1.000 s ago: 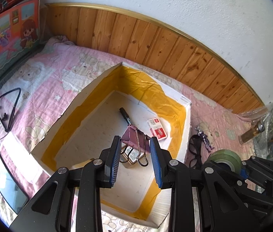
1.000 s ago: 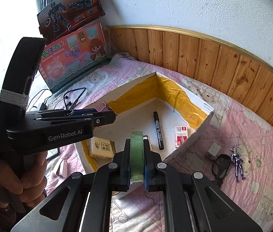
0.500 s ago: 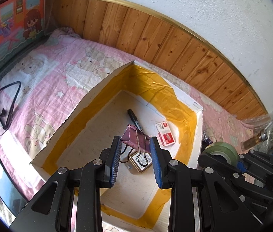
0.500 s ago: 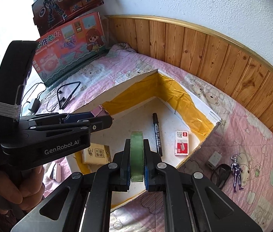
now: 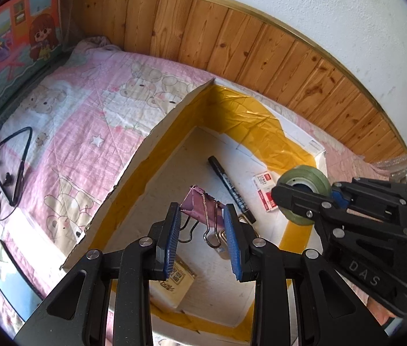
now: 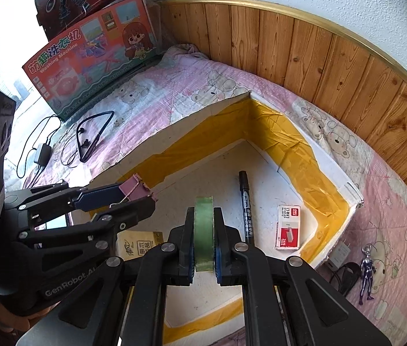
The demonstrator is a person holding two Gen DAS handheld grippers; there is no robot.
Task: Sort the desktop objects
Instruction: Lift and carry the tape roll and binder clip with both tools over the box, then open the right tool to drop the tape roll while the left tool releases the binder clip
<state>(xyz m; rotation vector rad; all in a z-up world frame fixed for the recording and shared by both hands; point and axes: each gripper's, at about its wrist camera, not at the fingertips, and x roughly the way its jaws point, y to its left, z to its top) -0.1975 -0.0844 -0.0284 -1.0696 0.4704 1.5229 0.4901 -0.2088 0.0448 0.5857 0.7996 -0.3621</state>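
Both loads have come in over the white tray [image 5: 157, 141]: left gripper [image 5: 203, 230] fingers pinching the purple binder clip [image 5: 200, 204], right gripper [image 6: 203, 242] fingers clamped on the green tape roll [image 6: 204, 225], probably ready for release beside the marker [image 6: 246, 201].

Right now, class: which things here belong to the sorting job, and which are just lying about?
In the job:
- binder clip in left gripper
- tape roll in right gripper
- white box
- marker
- staples box

Lying about:
- neckband earphones
- toy box
- figurine
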